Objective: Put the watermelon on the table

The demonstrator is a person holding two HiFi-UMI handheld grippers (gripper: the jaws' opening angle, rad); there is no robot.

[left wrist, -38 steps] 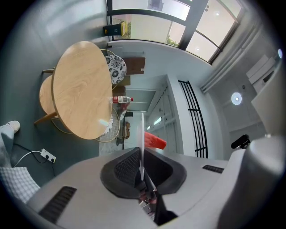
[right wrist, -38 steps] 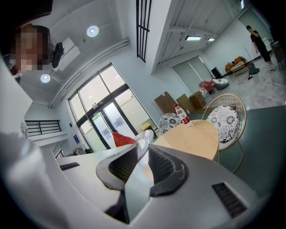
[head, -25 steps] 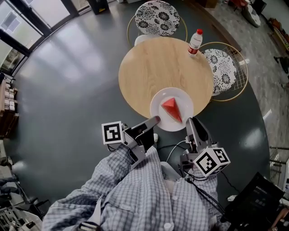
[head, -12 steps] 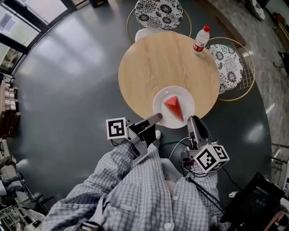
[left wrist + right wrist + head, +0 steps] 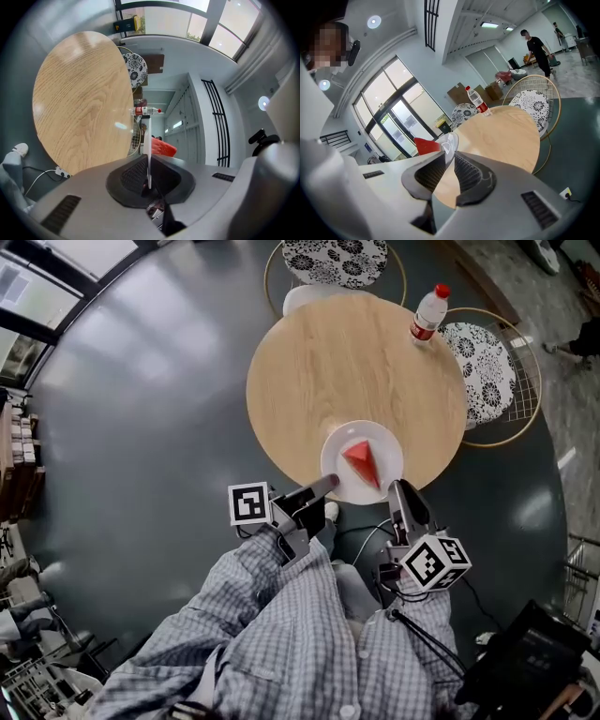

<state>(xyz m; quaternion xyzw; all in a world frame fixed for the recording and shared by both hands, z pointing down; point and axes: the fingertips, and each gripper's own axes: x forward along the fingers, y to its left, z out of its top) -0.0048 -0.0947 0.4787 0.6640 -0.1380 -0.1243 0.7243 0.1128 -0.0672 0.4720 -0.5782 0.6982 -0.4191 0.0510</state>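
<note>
A red watermelon wedge (image 5: pixel 360 462) lies on a white plate (image 5: pixel 339 452) at the near edge of the round wooden table (image 5: pixel 337 362). My left gripper (image 5: pixel 326 484) is shut on the plate's near-left rim, and my right gripper (image 5: pixel 397 487) is shut on its near-right rim. In the left gripper view the plate (image 5: pixel 148 140) shows edge-on between the closed jaws of the left gripper (image 5: pixel 149 165), with the wedge (image 5: pixel 162 148) behind. In the right gripper view the plate's rim (image 5: pixel 450 139) sits between the jaws of the right gripper (image 5: pixel 447 157), with the wedge (image 5: pixel 425 145) to the left. Whether the plate rests on the table I cannot tell.
A plastic bottle with a red cap (image 5: pixel 427 313) stands at the table's far right edge. Two wire chairs with patterned cushions (image 5: pixel 335 257) (image 5: pixel 489 373) flank the far side. A white cable (image 5: pixel 361 540) lies on the dark floor by my legs. A person (image 5: pixel 537 48) stands far off.
Both grippers have carried the plate a little further over the table's near edge. The table has drawn slightly nearer in the head view.
</note>
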